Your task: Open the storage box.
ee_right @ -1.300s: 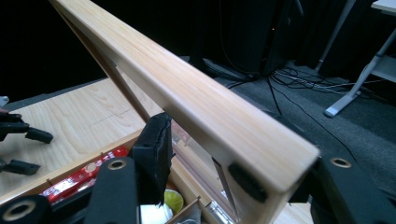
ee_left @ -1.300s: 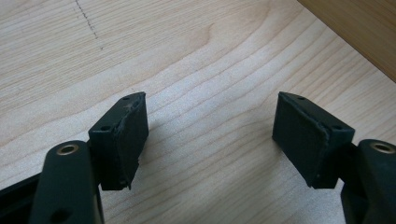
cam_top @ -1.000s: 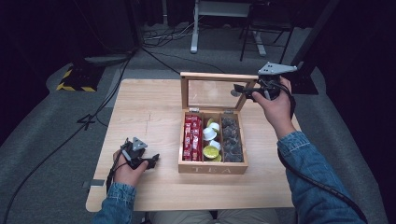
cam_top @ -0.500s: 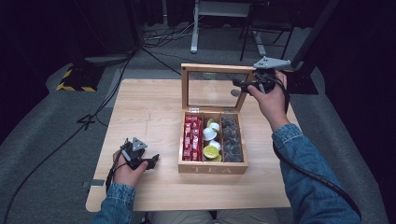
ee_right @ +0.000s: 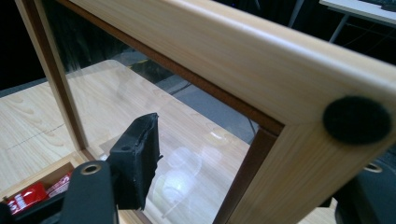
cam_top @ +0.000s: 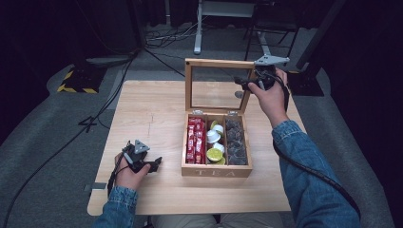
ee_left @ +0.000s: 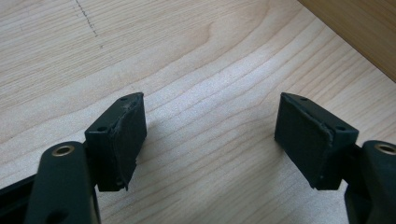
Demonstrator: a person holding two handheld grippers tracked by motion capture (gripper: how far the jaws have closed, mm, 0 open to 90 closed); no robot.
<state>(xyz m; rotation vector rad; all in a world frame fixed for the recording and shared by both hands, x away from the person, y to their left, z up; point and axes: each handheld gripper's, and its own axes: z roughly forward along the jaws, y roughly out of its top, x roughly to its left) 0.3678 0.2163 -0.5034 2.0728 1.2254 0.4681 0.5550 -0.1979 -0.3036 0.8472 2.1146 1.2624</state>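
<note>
I have the box lid (cam_top: 216,85) swung upright; my right gripper (cam_top: 248,83) has just been opening around its corner (pads off the wood), the left gripper (cam_top: 153,164) rests open; next, back away

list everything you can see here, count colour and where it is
tea box: 1, light wood, right of the table's middle, marked TEA on its front
lid: 1, wood frame with a glass pane, hinged at the box's back, standing upright
red packets: a row, too tightly packed to count, red, left compartment
capsules: several, white and yellow-green, middle compartment
dark packets: a stack, dark grey, right compartment
table: 1, pale wood, on grey floor
desk legs: white, beyond the table
left gripper: 1, black, low over the table's near left, jaws apart, nothing between them
right gripper: 1, black, at the lid's upper right corner, jaws astride the frame and just been opening
sleeves: 2, blue denim, bottom edge
</note>
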